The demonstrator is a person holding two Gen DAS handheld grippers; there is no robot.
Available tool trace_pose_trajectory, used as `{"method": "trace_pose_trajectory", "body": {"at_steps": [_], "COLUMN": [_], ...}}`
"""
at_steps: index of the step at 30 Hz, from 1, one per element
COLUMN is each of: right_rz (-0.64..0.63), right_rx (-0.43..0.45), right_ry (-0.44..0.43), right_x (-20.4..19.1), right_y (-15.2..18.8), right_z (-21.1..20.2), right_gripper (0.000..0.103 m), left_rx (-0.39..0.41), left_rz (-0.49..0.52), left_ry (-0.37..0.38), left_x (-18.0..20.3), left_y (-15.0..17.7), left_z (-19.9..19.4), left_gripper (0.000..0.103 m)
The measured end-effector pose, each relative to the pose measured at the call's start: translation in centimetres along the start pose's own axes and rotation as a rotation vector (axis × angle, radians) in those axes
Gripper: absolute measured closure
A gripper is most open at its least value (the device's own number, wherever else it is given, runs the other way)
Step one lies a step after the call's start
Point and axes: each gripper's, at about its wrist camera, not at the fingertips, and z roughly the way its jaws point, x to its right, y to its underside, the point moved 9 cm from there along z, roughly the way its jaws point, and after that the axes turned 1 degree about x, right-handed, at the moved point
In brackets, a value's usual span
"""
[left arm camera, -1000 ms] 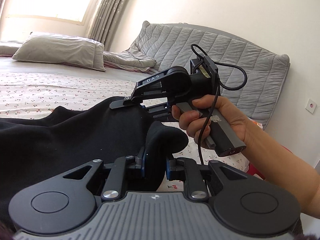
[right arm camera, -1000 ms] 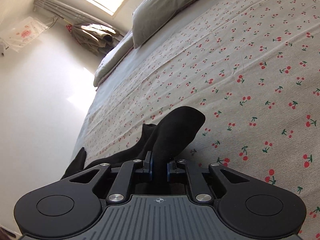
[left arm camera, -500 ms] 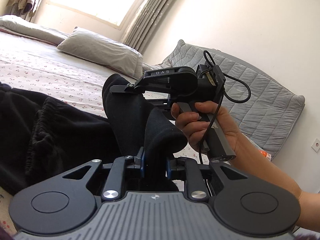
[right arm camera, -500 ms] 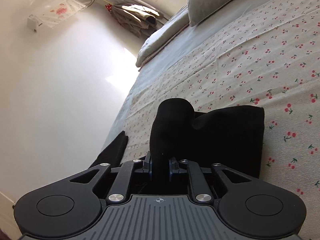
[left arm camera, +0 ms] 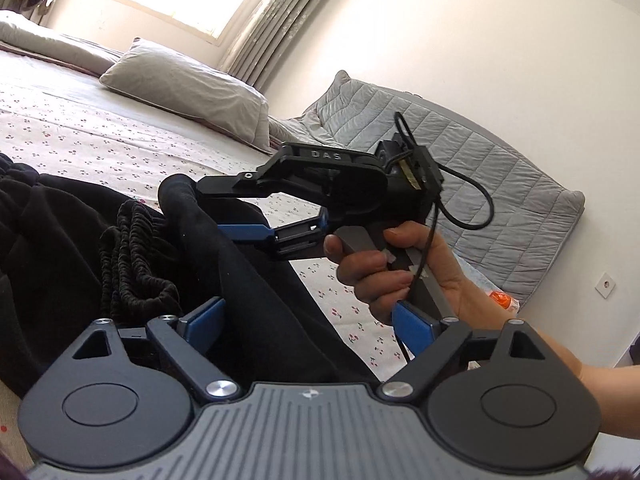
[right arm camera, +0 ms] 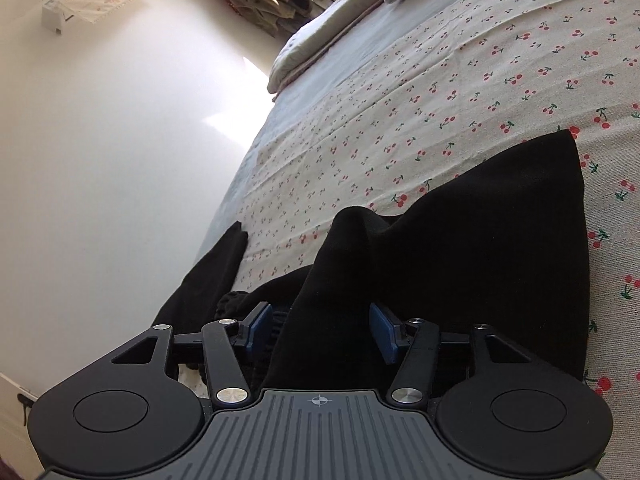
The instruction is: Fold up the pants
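1. The black pants point(left arm camera: 248, 280) lie folded over on the cherry-print bed point(right arm camera: 460, 80), waistband bunched at the left
2. Left tool point(left arm camera: 308, 320): jaws just sprang wide, cloth loose between them
3. Right tool point(right arm camera: 320, 326): jaws just parted, released, a fabric fold standing between the blue pads point(right arm camera: 382, 328)

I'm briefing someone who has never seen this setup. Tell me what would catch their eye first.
The black pants stand out, heaped dark on the cherry-print bedsheet. In the left wrist view, the right gripper, held in a hand, fills the centre, its blue-padded fingers just opened around a raised fold. Behind it, a grey quilted mattress leans against the wall.
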Motion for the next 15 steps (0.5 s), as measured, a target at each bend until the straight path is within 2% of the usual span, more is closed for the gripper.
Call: {"method": "trace_pose_trajectory", "body": {"at_steps": [5, 7, 9, 12, 15], "right_rz": [-0.053, -0.069, -0.087, -0.125, -0.154], "right_rx": [0.021, 0.039, 0.054, 0.079, 0.106], "right_ry": [0.026, 0.037, 0.055, 0.096, 0.136], "right_x": [-0.6, -0.5, -0.4, 0.0, 0.5], "right_y": [0.4, 0.6, 0.6, 0.8, 0.9], "right_z": [-2.0, -3.2, -4.3, -6.0, -7.7], "right_gripper": [0.03, 0.02, 0.018, 0.016, 0.011], "left_rx": [-0.027, -0.015, -0.005, 0.0, -0.002], "left_rz": [-0.122, -0.159, -0.181, -0.197, -0.175], "left_ry": [-0.046, -0.055, -0.066, -0.12, -0.211], "left_x": [-2.6, -3.1, -3.2, -3.7, -4.4], "left_y": [-1.7, -2.4, -3.0, -3.5, -3.5], "left_z": [2.7, 3.1, 3.5, 4.2, 4.4], "left_gripper": [0.012, 0.012, 0.013, 0.023, 0.037]}}
